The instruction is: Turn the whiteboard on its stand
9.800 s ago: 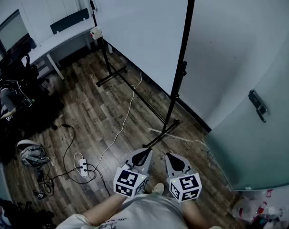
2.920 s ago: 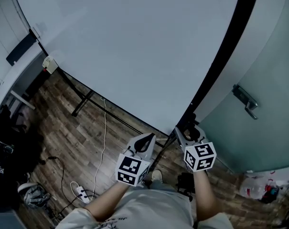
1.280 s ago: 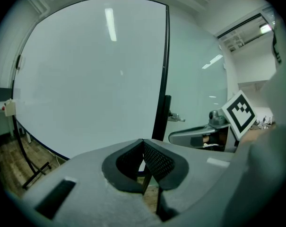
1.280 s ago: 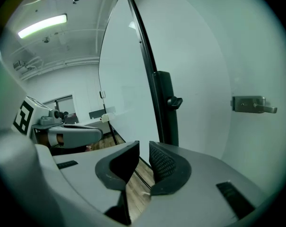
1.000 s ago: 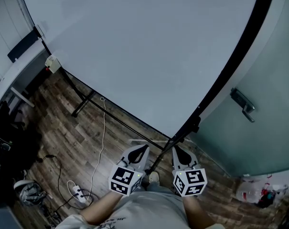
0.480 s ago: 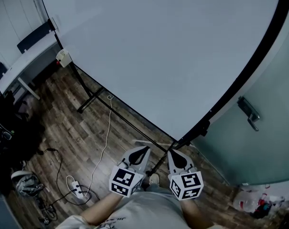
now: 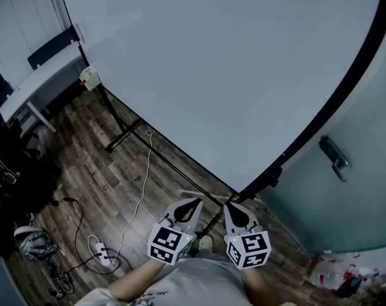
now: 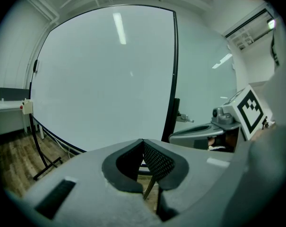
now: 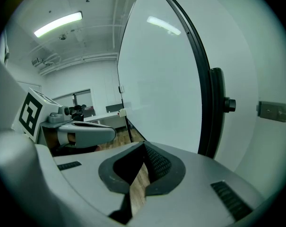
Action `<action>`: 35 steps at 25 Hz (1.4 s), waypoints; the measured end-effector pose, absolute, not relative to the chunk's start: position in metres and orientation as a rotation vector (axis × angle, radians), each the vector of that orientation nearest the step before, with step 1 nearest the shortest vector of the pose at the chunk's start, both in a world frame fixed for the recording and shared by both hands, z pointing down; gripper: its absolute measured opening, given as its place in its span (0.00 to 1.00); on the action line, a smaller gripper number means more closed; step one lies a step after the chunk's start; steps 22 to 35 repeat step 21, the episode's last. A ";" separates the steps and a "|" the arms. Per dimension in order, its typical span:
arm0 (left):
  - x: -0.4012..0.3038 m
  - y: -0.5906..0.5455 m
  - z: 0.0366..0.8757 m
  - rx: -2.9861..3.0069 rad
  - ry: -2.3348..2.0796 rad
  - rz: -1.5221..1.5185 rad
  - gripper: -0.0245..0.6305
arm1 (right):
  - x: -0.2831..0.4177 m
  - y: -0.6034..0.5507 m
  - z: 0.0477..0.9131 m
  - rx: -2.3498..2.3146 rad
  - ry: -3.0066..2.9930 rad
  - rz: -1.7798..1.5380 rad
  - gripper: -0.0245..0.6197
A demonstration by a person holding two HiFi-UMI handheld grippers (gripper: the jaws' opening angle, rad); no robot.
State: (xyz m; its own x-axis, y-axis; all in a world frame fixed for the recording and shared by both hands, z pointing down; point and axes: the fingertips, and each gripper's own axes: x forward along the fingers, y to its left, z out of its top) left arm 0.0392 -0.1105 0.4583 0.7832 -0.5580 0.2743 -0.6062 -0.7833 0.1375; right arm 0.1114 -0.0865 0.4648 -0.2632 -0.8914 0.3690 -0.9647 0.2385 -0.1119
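The whiteboard [image 7: 231, 62] fills the upper head view, its broad white face turned toward me, with a black frame edge [image 7: 355, 85] at its right. Its black stand has a clamp knob [image 7: 274, 177] at the right post and a foot [image 7: 126, 136] on the floor at the left. My left gripper [image 7: 194, 203] and right gripper [image 7: 229, 206] hang side by side below the board's lower corner, both shut with nothing in them and touching nothing. In the right gripper view the post [image 9: 213, 112] and its knob [image 9: 229, 104] stand just right of the shut gripper [image 9: 143, 144]. The left gripper [image 8: 143, 142] faces the board [image 8: 105, 79].
A frosted glass door with a metal handle [image 7: 336, 158] stands close at the right. A white desk [image 7: 39, 75] sits at the far left. A power strip with cables [image 7: 102, 255] and a bag [image 7: 33, 242] lie on the wood floor. A cable [image 7: 145, 171] runs under the board.
The board, seen edge-on in the earliest frame, now shows its broad face. My right gripper, which was up at the stand's knob, has come back down beside the left.
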 end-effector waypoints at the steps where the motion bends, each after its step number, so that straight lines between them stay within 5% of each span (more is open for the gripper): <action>1: 0.040 -0.110 0.458 2.757 -0.910 0.324 0.05 | 0.111 -0.087 0.465 1.746 -2.283 0.469 0.05; 35: 0.055 -0.116 0.456 2.769 -0.871 0.329 0.05 | 0.115 -0.093 0.459 1.733 -2.305 0.445 0.05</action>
